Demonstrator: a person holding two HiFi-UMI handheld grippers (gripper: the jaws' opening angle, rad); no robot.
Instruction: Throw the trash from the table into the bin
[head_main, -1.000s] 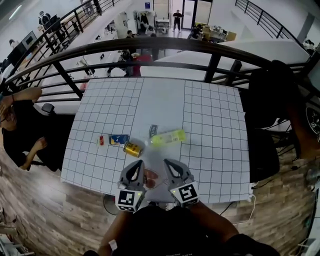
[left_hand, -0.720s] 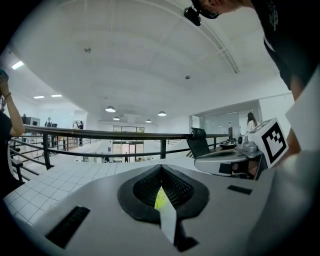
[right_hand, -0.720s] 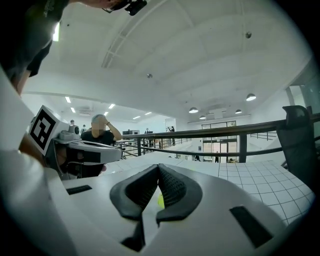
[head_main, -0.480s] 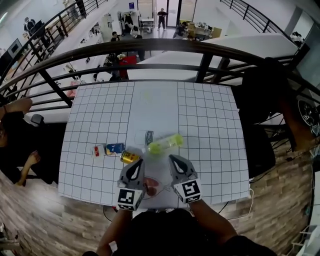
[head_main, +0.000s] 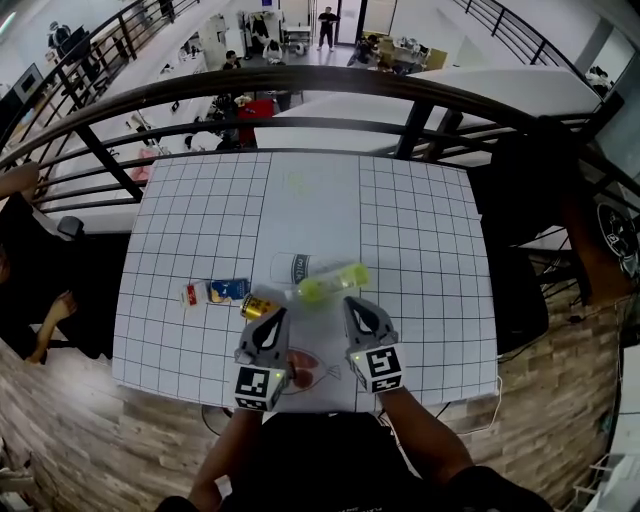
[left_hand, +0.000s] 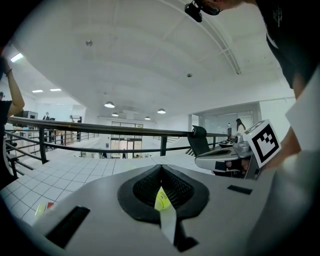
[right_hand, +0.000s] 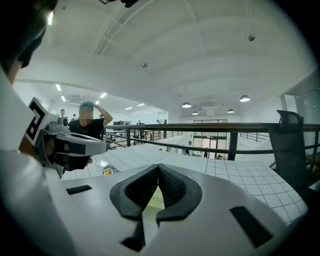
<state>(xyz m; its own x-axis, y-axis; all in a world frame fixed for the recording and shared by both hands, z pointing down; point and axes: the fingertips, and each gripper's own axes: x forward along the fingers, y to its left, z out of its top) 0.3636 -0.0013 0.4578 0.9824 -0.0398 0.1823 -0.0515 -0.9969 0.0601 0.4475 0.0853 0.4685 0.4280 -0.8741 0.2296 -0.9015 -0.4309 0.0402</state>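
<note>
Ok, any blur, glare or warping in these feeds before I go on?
Head view: evenly lit and sharp, though fisheye bows the railing and the table grid; can and green bottle read clearly. Left gripper view: black rounded corners, the body of the left gripper hides most of the table. Right gripper view: same dark corners, no glare.

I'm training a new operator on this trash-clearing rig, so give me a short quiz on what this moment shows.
1. True or false: the left hand-held gripper and the right hand-held gripper are both shut and hold nothing.
2. In the head view, the gold can lies: A) left of the yellow-green bottle; B) right of it; C) on top of it.
3. What pattern covers the table?
Key: 1 true; 2 A; 3 a black grid on white.
</note>
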